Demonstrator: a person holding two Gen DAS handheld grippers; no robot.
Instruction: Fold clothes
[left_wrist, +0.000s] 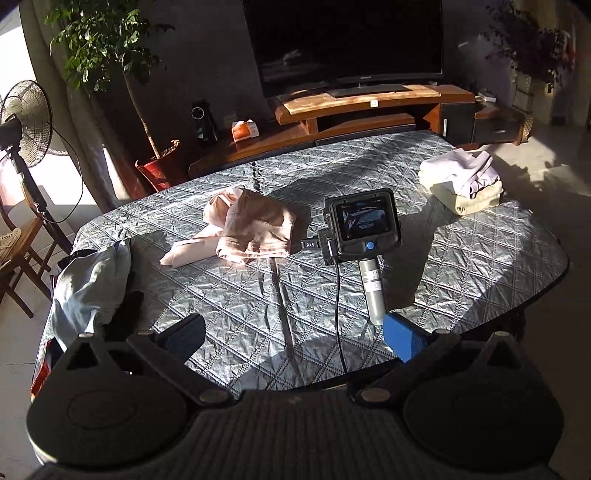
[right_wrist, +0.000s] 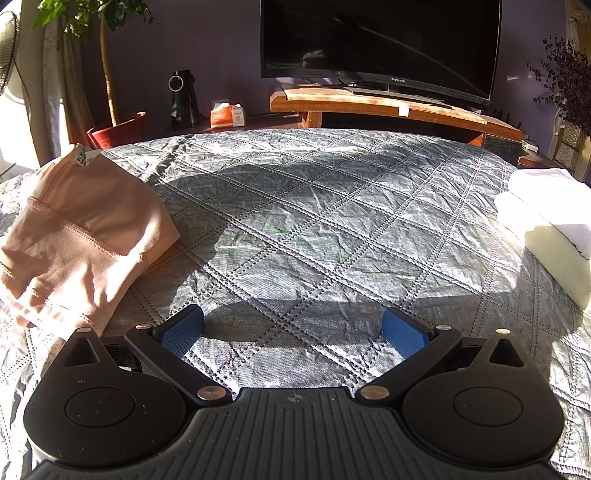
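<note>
Where the sun falls across the quilt, this is how things lie:

Pink garment (left_wrist: 255, 229): crumpled, half folded, left of centre on the tabletop; a sleeve or leg trails toward the near left. In the right wrist view (right_wrist: 79, 236) it lies just left of that gripper, a white label at its far edge.

Folded stack (left_wrist: 463, 182): pale lilac piece on a cream one, at the far right of the tabletop, well apart from the pink garment.

Unfolded heap (left_wrist: 90, 284): light blue and dark cloth at the near left edge.

Right gripper (right_wrist: 293, 332): low over the quilted cover (right_wrist: 314, 221), blue fingers (right_wrist: 400, 334) spread wide, nothing between them.

Left gripper (left_wrist: 293, 338): held higher and nearer, fingers wide apart, empty.

Beyond: a television (left_wrist: 343, 37) on a wooden stand, a potted plant (left_wrist: 110, 48) and a fan (left_wrist: 26, 114) to the far left.
</note>
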